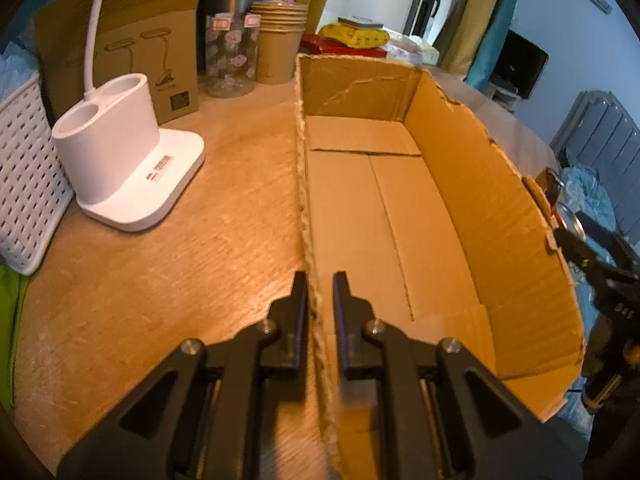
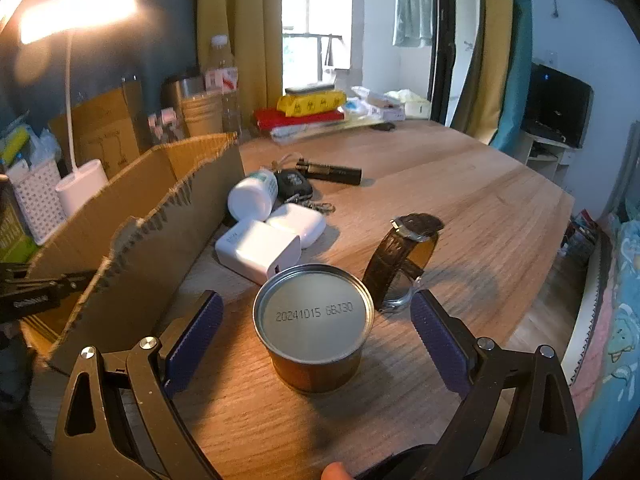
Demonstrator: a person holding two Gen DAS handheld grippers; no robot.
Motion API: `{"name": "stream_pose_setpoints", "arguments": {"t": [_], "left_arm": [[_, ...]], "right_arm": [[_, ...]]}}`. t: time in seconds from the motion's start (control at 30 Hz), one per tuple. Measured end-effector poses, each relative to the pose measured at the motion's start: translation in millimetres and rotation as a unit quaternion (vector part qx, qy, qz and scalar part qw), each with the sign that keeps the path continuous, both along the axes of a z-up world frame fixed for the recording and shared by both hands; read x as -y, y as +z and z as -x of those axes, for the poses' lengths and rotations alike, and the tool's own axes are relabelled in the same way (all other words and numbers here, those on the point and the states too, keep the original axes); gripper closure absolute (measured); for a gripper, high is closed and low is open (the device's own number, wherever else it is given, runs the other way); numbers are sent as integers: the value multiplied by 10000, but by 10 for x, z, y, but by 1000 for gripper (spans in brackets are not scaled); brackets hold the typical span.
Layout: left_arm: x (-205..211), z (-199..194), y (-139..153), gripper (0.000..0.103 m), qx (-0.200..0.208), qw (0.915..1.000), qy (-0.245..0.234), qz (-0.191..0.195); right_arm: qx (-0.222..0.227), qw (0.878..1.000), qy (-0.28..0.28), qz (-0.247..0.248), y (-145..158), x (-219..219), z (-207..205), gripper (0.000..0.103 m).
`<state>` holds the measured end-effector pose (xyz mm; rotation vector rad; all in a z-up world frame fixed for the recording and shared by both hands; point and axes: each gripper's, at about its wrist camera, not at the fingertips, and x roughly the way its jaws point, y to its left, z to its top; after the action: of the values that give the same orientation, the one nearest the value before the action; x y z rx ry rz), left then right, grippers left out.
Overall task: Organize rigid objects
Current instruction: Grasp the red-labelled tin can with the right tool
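Left gripper (image 1: 320, 280): black fingers pinching the near wall of the open brown cardboard box (image 1: 472, 184). Right gripper (image 2: 316, 312): blue-padded fingers spread wide, the short round metal tin (image 2: 314, 320) upright between them, untouched. Surface: wood-grain table (image 2: 460, 184). Beyond the fingertips: black-strapped wristwatch (image 2: 404, 256), white charger block (image 2: 260, 250).

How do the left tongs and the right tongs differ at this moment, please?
The left tongs are shut on the cardboard box wall; the right tongs stand wide open around the tin can, touching nothing. The left tongs' fingers look plain black; the right tongs' pads are ribbed blue. Both point downward over the wooden table.
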<state>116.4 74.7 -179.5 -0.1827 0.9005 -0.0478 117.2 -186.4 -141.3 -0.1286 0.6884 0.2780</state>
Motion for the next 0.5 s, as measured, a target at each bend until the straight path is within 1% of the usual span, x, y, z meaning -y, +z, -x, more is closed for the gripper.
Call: {"name": "stream_pose_setpoints", "arguments": {"t": [0.1, 0.17, 0.23, 0.3, 0.33, 0.37, 0.4, 0.5], "left_arm": [[-10, -5, 0, 91, 46, 10000, 31, 21], [-21, -6, 2, 91, 78, 9999, 48, 61], [-24, -6, 1, 91, 95, 9999, 43, 64], [-16, -6, 5, 91, 109, 9999, 36, 60], [-15, -8, 5, 91, 109, 9999, 37, 70], [-19, -10, 4, 91, 108, 9999, 40, 87], [-19, -3, 0, 91, 110, 9999, 41, 102], [-32, -3, -3, 91, 112, 9998, 48, 132]], "right_arm": [[-52, 10000, 17, -2, -44, -23, -63, 7], [-78, 10000, 7, -18, -58, -28, -81, 13], [-125, 9999, -50, 38, -78, -27, -101, 26], [-182, 9998, -72, 73, -102, -28, -117, 32], [-209, 9997, -70, 93, -117, -31, -122, 40], [-210, 9997, -75, 104, -123, -31, -120, 44], [-221, 9997, -71, 103, -126, -30, -117, 46], [-234, 9997, -44, 85, -127, -36, -109, 46]]}}
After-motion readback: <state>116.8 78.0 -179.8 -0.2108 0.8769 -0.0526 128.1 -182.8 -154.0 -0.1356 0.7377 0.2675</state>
